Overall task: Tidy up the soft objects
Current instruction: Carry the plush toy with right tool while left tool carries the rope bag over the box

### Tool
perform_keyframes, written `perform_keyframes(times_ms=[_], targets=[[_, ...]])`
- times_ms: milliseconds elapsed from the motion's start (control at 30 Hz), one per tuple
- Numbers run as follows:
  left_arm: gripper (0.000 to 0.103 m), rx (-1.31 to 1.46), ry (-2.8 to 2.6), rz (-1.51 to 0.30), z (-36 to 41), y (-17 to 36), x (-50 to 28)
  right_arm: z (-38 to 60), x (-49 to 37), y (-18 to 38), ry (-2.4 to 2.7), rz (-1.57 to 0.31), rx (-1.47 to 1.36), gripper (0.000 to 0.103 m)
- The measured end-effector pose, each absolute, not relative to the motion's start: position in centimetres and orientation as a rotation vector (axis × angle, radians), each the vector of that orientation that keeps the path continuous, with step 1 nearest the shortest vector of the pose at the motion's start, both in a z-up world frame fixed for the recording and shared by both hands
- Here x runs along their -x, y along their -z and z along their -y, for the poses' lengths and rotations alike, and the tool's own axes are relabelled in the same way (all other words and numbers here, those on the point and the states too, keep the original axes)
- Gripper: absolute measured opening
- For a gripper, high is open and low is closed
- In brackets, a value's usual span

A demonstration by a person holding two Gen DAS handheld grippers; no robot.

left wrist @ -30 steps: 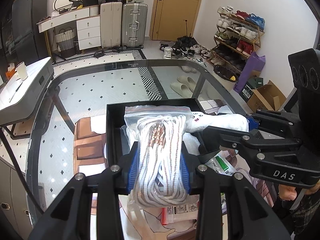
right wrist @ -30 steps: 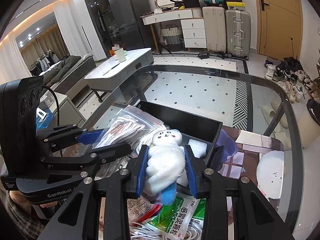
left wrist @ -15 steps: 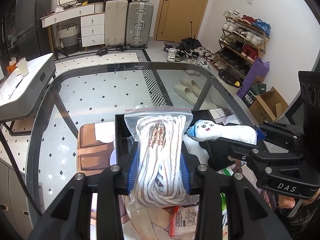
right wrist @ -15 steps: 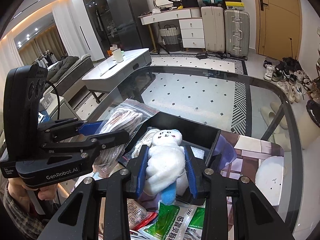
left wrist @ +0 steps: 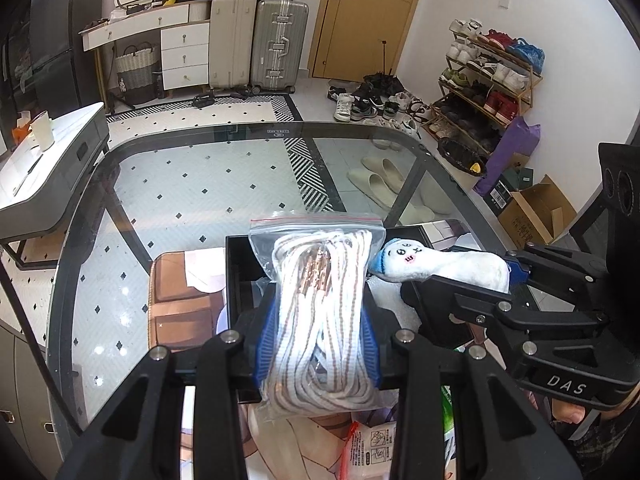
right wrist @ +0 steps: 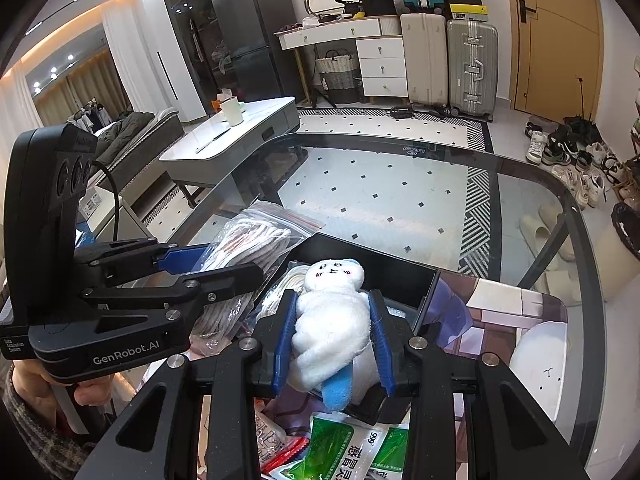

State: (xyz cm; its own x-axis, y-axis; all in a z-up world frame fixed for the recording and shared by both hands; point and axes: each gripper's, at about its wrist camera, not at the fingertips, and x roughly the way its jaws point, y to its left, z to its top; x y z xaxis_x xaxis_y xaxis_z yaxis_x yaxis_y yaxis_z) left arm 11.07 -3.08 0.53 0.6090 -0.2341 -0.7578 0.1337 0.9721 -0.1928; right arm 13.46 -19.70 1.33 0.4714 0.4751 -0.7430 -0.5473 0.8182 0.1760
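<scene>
Your left gripper is clamped on the zip bag of white cord, its blue pads squeezing the coil at mid-height, and your right gripper is closed around the white plush doll, pinching its belly with the face up and forward. Both loads hang over the near side of the black box on the glass table — neither rests in it yet.

Judging by that, the step in hand is dropping each soft thing into the box. Take them one at a time, since the two grippers sit just beside each other and the doll's head nearly touches the bag in the left view. Something white — more cord and a foam-like pad, as far as you can tell — already lies inside, so aim the bag at the free side and lower it until its bottom settles before you let the jaws part. The plastic is slippery and the coil heavy-looking; a release from height could tip it over the wall.

Then bring the doll down beside it. It is squashed between the pads and will spring back when freed, so set it low and open slowly. Keep clear of the loose packets lying on the table in front of the box.
</scene>
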Motion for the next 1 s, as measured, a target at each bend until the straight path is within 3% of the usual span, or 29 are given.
perform_keyframes(times_ms=[1000], targets=[[0.035,0.091,0.184,-0.931,4.1,1.6,-13.7,18.5,-15.7,1.2,-0.609,-0.921,0.131,0.035]])
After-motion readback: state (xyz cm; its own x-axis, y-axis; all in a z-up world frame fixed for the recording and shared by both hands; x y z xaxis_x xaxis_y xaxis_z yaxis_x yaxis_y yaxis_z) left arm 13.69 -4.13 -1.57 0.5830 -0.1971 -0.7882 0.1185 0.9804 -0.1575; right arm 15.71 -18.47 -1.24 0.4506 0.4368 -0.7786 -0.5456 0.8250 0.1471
